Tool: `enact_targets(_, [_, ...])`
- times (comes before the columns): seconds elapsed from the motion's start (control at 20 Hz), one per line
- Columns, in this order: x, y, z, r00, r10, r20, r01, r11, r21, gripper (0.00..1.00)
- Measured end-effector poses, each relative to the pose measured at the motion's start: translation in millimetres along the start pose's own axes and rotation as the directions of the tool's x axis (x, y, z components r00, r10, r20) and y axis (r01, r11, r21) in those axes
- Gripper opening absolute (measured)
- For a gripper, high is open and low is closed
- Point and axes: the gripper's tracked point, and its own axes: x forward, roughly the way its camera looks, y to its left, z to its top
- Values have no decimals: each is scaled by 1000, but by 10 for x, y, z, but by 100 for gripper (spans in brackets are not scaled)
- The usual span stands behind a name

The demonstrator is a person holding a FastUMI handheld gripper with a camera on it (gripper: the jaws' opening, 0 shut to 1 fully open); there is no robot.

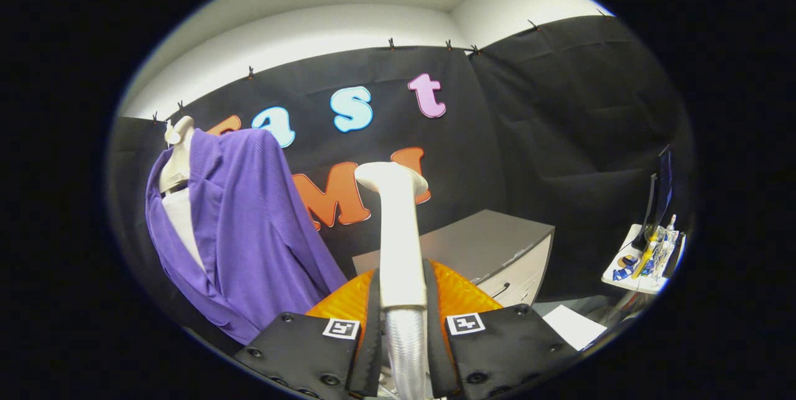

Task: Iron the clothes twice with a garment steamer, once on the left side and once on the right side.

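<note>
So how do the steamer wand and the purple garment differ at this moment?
The steamer wand is a pale, rigid, narrow tube; the purple garment is soft, broad and draped in folds. The wand stands upright between the fingers of the claw, which is shut on it; the garment hangs on a mannequin, off to the wand's side and beyond the fingers, untouched. The wand's head is apart from the garment. Both are upright before the booth's black wall.
</note>
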Motion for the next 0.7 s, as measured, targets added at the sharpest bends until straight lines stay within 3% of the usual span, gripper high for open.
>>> enact_targets(0.3, [-744, 594, 60, 995, 40, 92, -36, 999, -36, 38])
enact_targets(0.7, [-1003, 1436, 30, 984, 135, 119, -123, 987, -107, 38])
